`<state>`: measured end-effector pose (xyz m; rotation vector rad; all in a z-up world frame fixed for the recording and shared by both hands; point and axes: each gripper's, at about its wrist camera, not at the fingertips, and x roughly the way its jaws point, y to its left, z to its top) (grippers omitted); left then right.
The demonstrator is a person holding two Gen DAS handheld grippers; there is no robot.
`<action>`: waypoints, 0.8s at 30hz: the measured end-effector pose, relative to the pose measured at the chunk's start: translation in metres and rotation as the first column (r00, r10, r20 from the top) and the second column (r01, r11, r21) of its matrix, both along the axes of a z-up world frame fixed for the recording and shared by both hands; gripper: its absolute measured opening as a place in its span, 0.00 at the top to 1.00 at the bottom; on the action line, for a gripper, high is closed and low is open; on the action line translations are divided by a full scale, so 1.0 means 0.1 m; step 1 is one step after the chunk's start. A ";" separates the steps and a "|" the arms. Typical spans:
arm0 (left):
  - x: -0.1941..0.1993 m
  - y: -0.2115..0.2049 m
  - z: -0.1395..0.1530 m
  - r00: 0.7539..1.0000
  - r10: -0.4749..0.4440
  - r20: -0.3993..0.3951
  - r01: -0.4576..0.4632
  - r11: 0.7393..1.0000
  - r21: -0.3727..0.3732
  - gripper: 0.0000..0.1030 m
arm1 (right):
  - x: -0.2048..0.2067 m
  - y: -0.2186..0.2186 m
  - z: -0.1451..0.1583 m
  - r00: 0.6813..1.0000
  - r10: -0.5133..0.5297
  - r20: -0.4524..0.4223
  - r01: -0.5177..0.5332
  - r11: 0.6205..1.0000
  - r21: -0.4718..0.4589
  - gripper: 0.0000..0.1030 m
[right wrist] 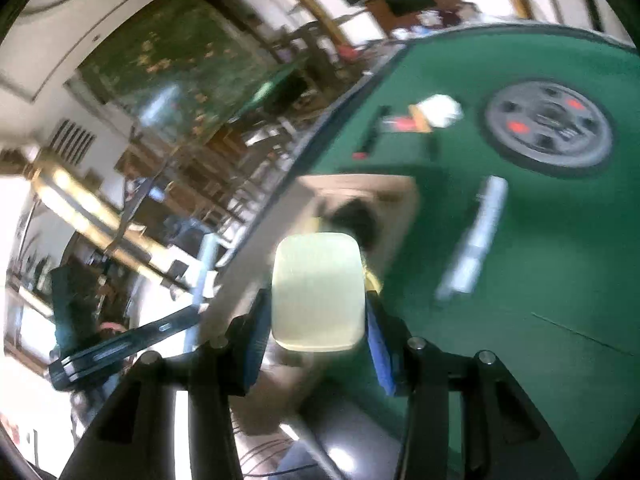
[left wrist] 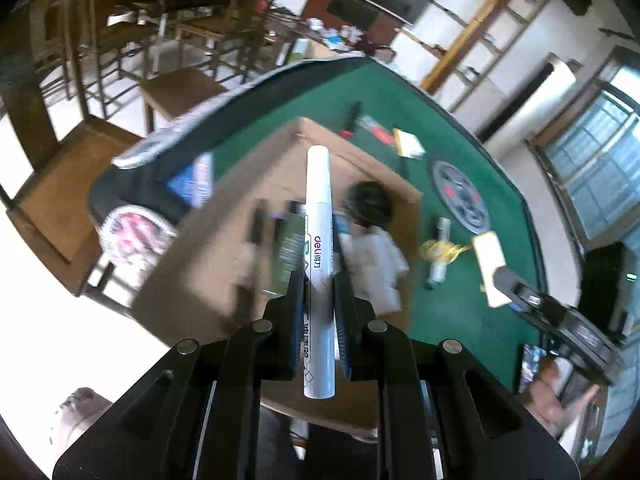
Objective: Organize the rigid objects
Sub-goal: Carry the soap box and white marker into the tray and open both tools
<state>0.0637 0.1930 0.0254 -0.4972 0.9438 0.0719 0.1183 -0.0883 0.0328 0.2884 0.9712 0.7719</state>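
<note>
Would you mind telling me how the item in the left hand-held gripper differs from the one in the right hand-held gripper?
The left hand-held gripper holds a white paint marker: long, thin and printed with lettering. The right hand-held gripper holds a pale yellow block: short, broad, round-cornered and plain. The marker leaves the jaws nearly shut; the block keeps them wide. Both are clamped between the pads, above a cardboard box on the green table.

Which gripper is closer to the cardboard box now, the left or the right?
Left. The left gripper, holding a white marker, hangs right over the cardboard box. The right gripper, holding a pale block, is beside the box over the green table.
</note>
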 end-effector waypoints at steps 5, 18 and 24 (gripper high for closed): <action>0.01 0.30 -0.21 0.999 0.030 -0.045 -0.030 1.000 -0.003 0.87 | -0.06 0.55 0.05 0.996 0.073 0.045 -0.071 0.997 -0.043 0.56; 0.25 0.30 -0.59 0.990 -0.042 -0.138 0.046 0.999 0.024 0.87 | -0.10 1.18 -0.46 0.996 0.080 0.036 -0.068 0.964 -0.256 0.56; 0.36 0.33 -0.66 0.980 -0.063 -0.188 0.078 0.994 0.073 0.87 | -0.18 1.23 -0.50 0.994 0.078 0.078 -0.048 0.944 -0.327 0.56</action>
